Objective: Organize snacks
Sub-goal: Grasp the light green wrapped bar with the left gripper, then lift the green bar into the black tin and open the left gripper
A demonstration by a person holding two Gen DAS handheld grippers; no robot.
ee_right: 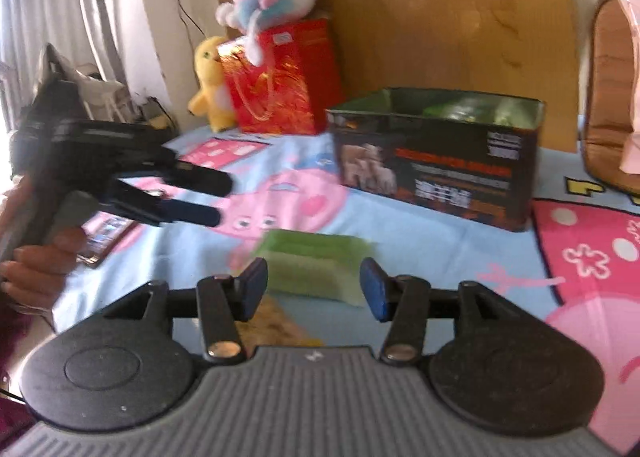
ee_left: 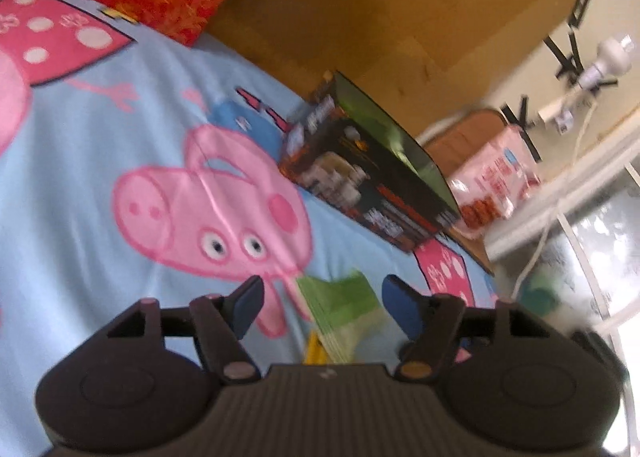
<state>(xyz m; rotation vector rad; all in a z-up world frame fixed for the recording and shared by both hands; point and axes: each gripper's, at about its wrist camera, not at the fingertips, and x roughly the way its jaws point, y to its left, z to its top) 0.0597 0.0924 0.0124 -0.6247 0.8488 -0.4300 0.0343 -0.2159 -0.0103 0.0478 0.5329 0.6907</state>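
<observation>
A green snack packet (ee_right: 316,261) lies on the light-blue cartoon blanket (ee_right: 432,241), blurred, just beyond my right gripper (ee_right: 314,283). That gripper is open and its pads do not press on the packet. My left gripper (ee_right: 219,198), held in a person's hand (ee_right: 36,269), hovers above the blanket at the left with nothing between its fingers. From the left wrist view the green packet (ee_left: 340,309) shows through the gap of the open left gripper (ee_left: 324,297). A black open-topped box (ee_right: 436,161) with green things inside stands farther back; it also shows as the box (ee_left: 372,181).
A red gift bag (ee_right: 280,85) and plush toys (ee_right: 212,85) stand at the back against a wooden headboard (ee_right: 440,17). A pink snack bag (ee_left: 496,181) sits on a brown chair beyond the box. A phone (ee_right: 104,237) lies at the blanket's left edge. A yellow-brown packet (ee_right: 276,321) lies under the right gripper.
</observation>
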